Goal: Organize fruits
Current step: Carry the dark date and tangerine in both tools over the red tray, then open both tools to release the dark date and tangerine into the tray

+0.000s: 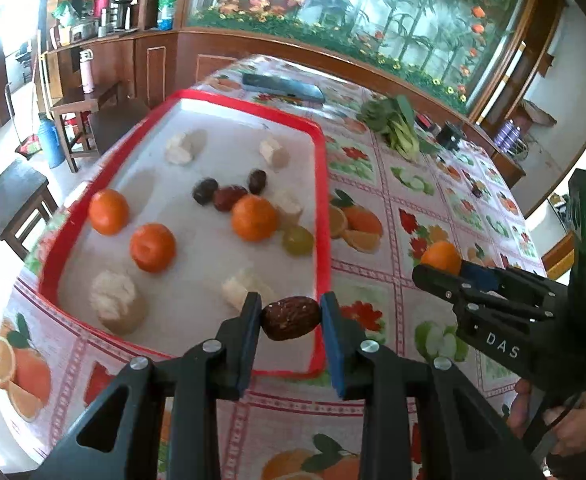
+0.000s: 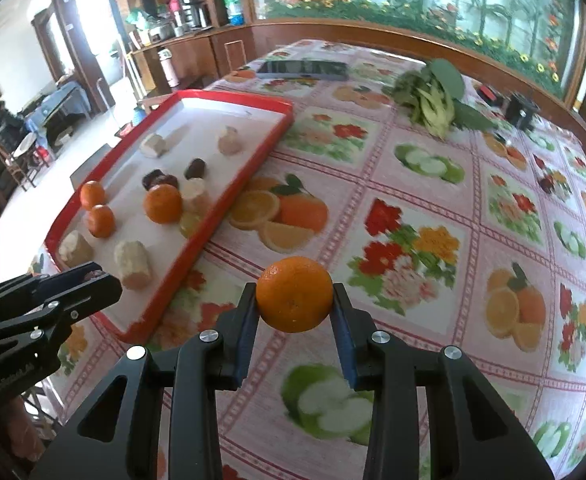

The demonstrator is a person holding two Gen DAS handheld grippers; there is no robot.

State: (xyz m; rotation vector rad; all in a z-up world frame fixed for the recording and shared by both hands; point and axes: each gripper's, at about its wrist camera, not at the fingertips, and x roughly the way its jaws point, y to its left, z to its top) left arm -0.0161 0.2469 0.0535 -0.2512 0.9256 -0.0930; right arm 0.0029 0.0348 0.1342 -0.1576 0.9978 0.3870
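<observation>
Left gripper (image 1: 291,316): pinches a red date (image 1: 291,317) above the tray's near edge, likely for sorting.
Right gripper (image 2: 295,296): clamps a tangerine (image 2: 295,294) over the tablecloth.
Red tray (image 1: 321,184): collects fruit.

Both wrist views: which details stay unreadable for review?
- Left wrist view: the pale green round fruit in the red-rimmed white tray is partly hidden behind an orange mandarin; kind unclear.
- Right wrist view: the wrinkled brown date in the left gripper is mostly covered by its fingers.
- Right wrist view: the small dark fruit on the far tablecloth is too small to identify.
</observation>
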